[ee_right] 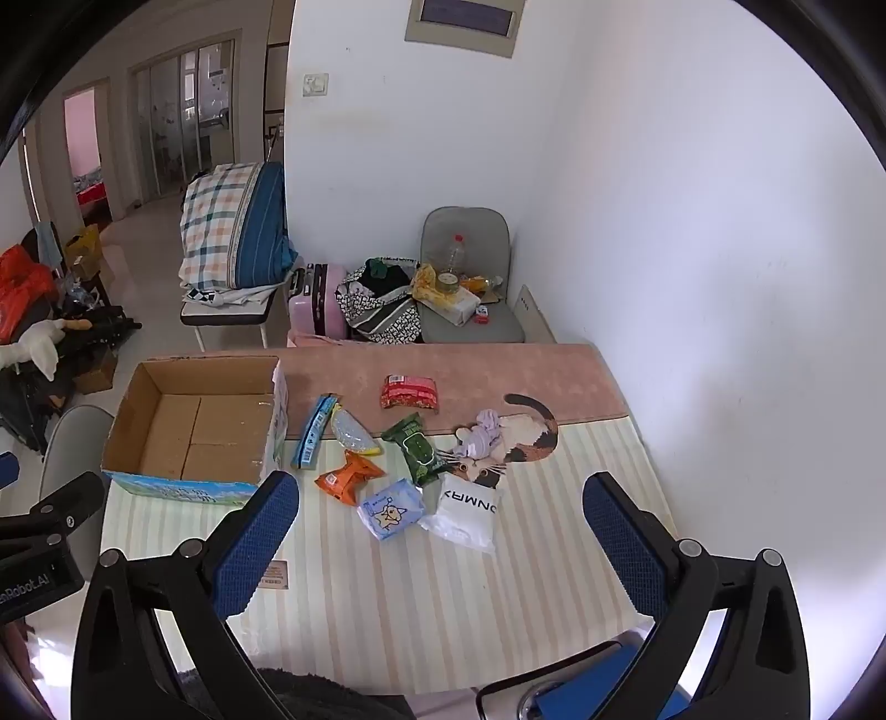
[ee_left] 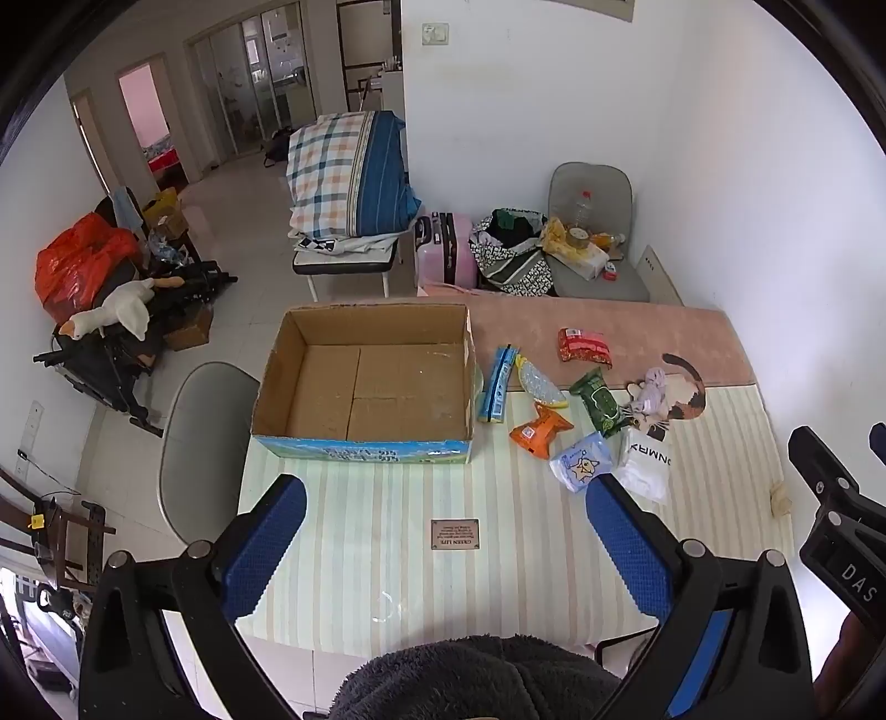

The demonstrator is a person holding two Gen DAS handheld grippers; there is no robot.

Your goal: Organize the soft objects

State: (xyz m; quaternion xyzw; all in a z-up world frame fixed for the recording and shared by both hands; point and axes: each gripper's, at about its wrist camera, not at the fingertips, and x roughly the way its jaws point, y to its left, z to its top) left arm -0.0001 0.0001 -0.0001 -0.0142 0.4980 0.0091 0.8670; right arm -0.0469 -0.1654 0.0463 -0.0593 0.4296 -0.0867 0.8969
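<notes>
Both tools released, empty. Blue star packet (ee_right: pixel 390 508) lies just ahead of right tool (ee_right: pixel 440 518), nearer it than left tool (ee_left: pixel 446 518); box (ee_left: pixel 362 443) to its left.

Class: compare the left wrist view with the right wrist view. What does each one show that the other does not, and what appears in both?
Left wrist only: a white goose plush in full, and a label patch unobstructed on the mat. Right wrist only: a framed wall panel. Both: the empty cardboard box, orange packet, green packet, red packet, and each view's own open tool.
</notes>
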